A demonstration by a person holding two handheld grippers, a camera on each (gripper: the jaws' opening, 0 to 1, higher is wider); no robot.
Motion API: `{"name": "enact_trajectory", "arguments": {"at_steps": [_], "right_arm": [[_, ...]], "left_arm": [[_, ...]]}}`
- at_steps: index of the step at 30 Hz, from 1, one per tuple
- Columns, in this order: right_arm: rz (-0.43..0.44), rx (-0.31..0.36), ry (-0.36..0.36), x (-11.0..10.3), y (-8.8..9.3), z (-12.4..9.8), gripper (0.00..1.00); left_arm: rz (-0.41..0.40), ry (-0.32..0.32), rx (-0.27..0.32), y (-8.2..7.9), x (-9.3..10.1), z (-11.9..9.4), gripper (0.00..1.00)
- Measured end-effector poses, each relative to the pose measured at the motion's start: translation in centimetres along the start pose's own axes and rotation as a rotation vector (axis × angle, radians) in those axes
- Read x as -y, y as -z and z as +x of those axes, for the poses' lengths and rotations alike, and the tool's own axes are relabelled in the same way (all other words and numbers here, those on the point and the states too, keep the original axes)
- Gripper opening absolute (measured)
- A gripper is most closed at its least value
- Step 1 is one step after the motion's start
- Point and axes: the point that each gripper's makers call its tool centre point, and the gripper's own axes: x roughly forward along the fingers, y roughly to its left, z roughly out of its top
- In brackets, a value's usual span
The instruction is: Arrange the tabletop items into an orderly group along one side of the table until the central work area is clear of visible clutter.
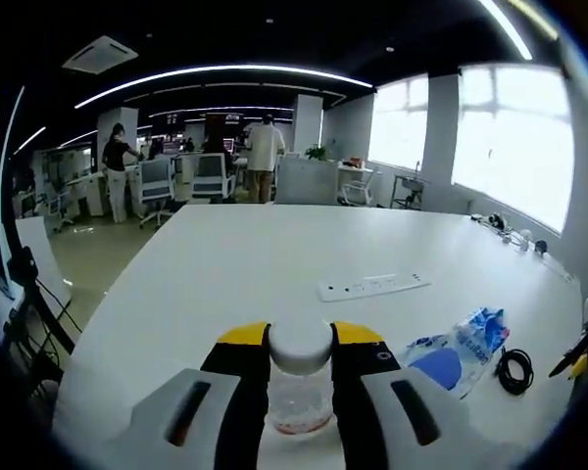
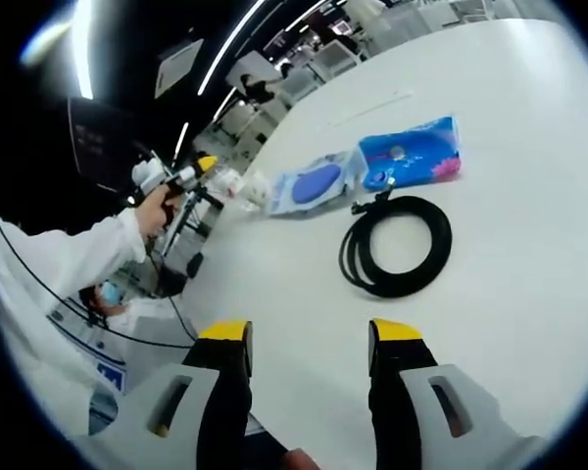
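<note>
Jar: my left claw grips a clear jar with white cap, low over the white worktop.
Right claw: jaws wide, nothing between them, above the worktop.
Cable: black coil ahead of my right claw.
Packets: blue pack and clear bag with blue disc just beyond the coil.
Power strip: white, mid-worktop past the jar.

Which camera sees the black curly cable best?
The right gripper view: the coiled black cable lies large and whole on the white table, beside the blue packets. In the left gripper view it is a small coil near the edge.
</note>
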Motion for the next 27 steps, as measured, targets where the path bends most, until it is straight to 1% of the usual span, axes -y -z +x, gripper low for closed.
{"name": "enact_trajectory", "arguments": {"at_steps": [5,10,12,17,27], "right_arm": [[-0.003,-0.002,-0.001,0.1,0.0,0.1,0.45],[-0.004,-0.005,0.0,0.1,0.1,0.0,0.45],[-0.001,-0.003,0.001,0.2,0.2,0.0,0.45],[0.0,-0.005,0.005,0.3,0.4,-0.1,0.46],[-0.005,-0.012,0.003,0.1,0.6,0.0,0.45]], "left_arm": [[0.016,0.004,0.003,0.1,0.3,-0.1,0.22],[0.06,0.028,-0.002,0.1,0.9,-0.1,0.22],[0.063,0.029,-0.001,0.2,0.9,-0.1,0.22],[0.063,0.031,0.004,0.2,0.7,-0.2,0.22],[0.031,0.04,0.002,0.5,1.1,-0.5,0.23]]}}
